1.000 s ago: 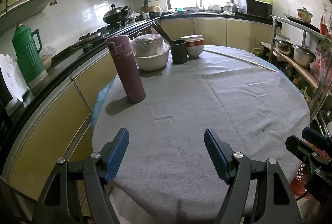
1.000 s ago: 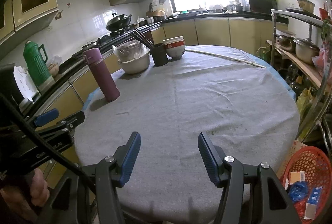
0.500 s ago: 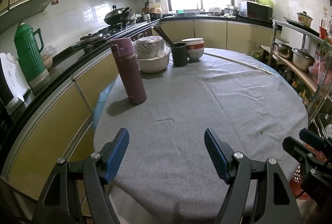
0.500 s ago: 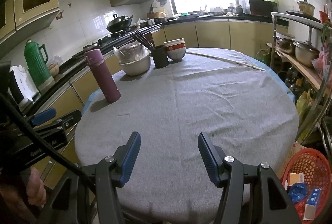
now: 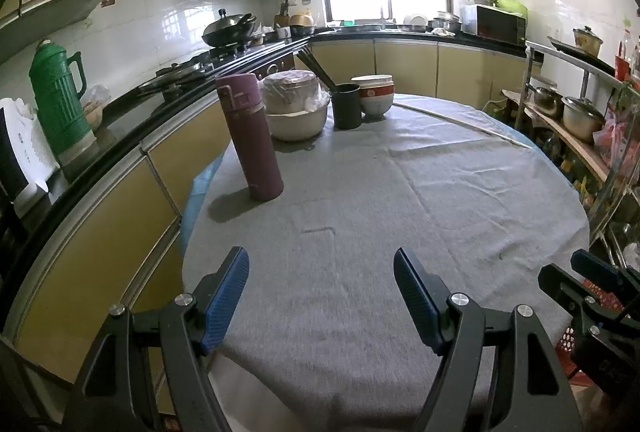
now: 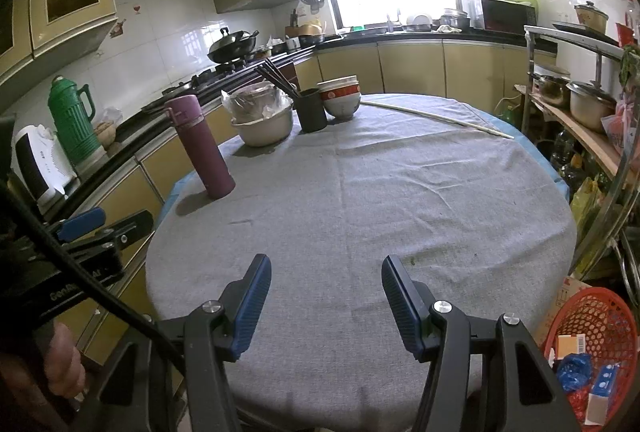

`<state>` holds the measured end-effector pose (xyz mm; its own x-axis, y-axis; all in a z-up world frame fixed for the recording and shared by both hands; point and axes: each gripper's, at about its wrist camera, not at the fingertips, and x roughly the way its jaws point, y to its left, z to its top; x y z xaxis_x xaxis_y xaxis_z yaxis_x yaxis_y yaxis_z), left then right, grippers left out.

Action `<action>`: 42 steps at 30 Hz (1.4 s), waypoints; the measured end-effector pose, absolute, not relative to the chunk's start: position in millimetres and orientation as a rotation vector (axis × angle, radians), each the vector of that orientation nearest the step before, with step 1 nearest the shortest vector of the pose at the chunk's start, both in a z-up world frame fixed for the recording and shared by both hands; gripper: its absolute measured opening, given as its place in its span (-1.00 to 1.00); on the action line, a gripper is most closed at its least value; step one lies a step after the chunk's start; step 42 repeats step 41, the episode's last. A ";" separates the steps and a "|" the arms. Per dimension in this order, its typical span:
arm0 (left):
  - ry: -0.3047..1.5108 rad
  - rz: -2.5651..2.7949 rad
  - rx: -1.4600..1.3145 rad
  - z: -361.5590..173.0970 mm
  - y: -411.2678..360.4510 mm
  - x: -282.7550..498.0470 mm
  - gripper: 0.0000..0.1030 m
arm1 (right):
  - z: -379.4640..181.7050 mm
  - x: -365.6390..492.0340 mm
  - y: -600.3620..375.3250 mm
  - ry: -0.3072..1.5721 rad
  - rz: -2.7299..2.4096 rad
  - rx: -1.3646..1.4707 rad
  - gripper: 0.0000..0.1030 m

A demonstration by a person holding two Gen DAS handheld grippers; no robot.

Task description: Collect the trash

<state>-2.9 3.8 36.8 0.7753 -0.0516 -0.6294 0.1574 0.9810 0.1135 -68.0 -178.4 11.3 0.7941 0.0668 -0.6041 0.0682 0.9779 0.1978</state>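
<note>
A red mesh basket (image 6: 604, 316) stands on the floor at the table's right, holding trash: small boxes and a blue wrapper (image 6: 574, 372). Its edge shows in the left wrist view (image 5: 568, 342). My left gripper (image 5: 321, 296) is open and empty over the near edge of the round table with a grey cloth (image 5: 380, 212). My right gripper (image 6: 326, 306) is open and empty over the table's near edge (image 6: 360, 212). Each gripper shows at the side of the other's view.
At the table's far left stand a purple flask (image 5: 250, 138), a covered white bowl (image 5: 296, 108), a black cup with chopsticks (image 5: 346, 106) and stacked bowls (image 5: 376, 98). A long stick (image 5: 460, 124) lies at the back. Counters run left, a pot shelf (image 6: 576, 120) right.
Both grippers have stayed open and nearly still; the views have shifted only slightly back and up from the table.
</note>
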 end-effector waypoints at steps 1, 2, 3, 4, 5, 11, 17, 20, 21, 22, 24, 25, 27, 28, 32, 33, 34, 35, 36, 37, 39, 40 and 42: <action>0.672 -0.110 0.165 37.5 4.1 -3.6 0.46 | 11.7 -68.6 -177.6 0.653 0.000 0.213 0.19; 0.671 -0.108 0.166 37.9 4.7 -3.9 0.47 | 11.9 -69.0 -177.2 0.651 0.000 0.213 0.19; 0.669 -0.106 0.167 38.4 4.8 -4.9 0.47 | 12.9 -69.4 -176.5 0.649 0.000 0.212 0.19; 0.667 -0.105 0.168 38.9 5.2 -5.7 0.47 | 13.1 -69.7 -176.0 0.647 0.000 0.211 0.19; 0.666 -0.105 0.168 39.3 5.6 -6.5 0.47 | 14.7 -70.4 -175.2 0.645 0.000 0.210 0.19; 0.655 -0.105 0.163 43.7 8.9 -10.7 0.47 | 21.4 -74.1 -171.2 0.627 -0.002 0.205 0.19; 0.643 -0.106 0.168 47.4 10.6 -14.7 0.47 | 23.9 -75.6 -169.3 0.621 -0.005 0.205 0.19; 0.638 -0.106 0.170 49.2 11.5 -16.2 0.47 | 26.0 -76.5 -168.2 0.614 -0.004 0.203 0.19; 0.637 -0.106 0.170 50.1 11.9 -16.1 0.47 | 26.5 -76.5 -167.6 0.612 -0.004 0.201 0.19; 0.635 -0.106 0.169 50.8 12.2 -16.0 0.47 | 27.2 -76.6 -167.0 0.609 -0.005 0.199 0.19; 0.634 -0.106 0.169 52.0 12.4 -15.5 0.47 | 28.0 -76.3 -166.0 0.609 -0.003 0.198 0.19; 0.634 -0.105 0.168 52.4 12.5 -15.3 0.47 | 28.3 -75.7 -165.7 0.610 -0.003 0.198 0.19; 0.632 -0.104 0.169 52.9 12.2 -15.1 0.47 | 28.7 -76.1 -165.5 0.609 -0.002 0.198 0.19; 0.632 -0.104 0.170 53.3 12.0 -15.2 0.47 | 28.7 -76.0 -165.4 0.609 -0.003 0.197 0.19; 0.632 -0.104 0.175 54.4 10.6 -14.0 0.47 | 30.5 -73.1 -166.3 0.608 -0.002 0.201 0.19; 0.633 -0.102 0.175 54.7 10.5 -13.3 0.47 | 30.9 -72.2 -166.8 0.608 -0.002 0.202 0.19; 0.634 -0.102 0.176 54.9 10.0 -12.3 0.47 | 30.8 -71.7 -167.3 0.607 -0.001 0.202 0.19; 0.636 -0.103 0.176 55.0 9.5 -11.3 0.47 | 30.9 -70.6 -167.9 0.608 -0.001 0.203 0.19; 0.637 -0.103 0.177 55.0 9.1 -10.3 0.47 | 30.9 -69.0 -168.4 0.608 -0.001 0.203 0.19; 0.636 -0.104 0.177 54.9 8.8 -9.1 0.47 | 30.8 -67.6 -168.7 0.609 -0.001 0.203 0.19; 0.632 -0.109 0.174 54.7 8.3 -6.4 0.47 | 29.7 -64.0 -170.2 0.612 -0.003 0.202 0.19; 0.636 -0.114 0.169 53.6 7.7 -2.8 0.47 | 28.5 -61.0 -172.0 0.615 -0.004 0.204 0.19; 0.646 -0.118 0.162 51.7 7.5 1.9 0.47 | 27.3 -58.7 -173.6 0.616 -0.006 0.204 0.19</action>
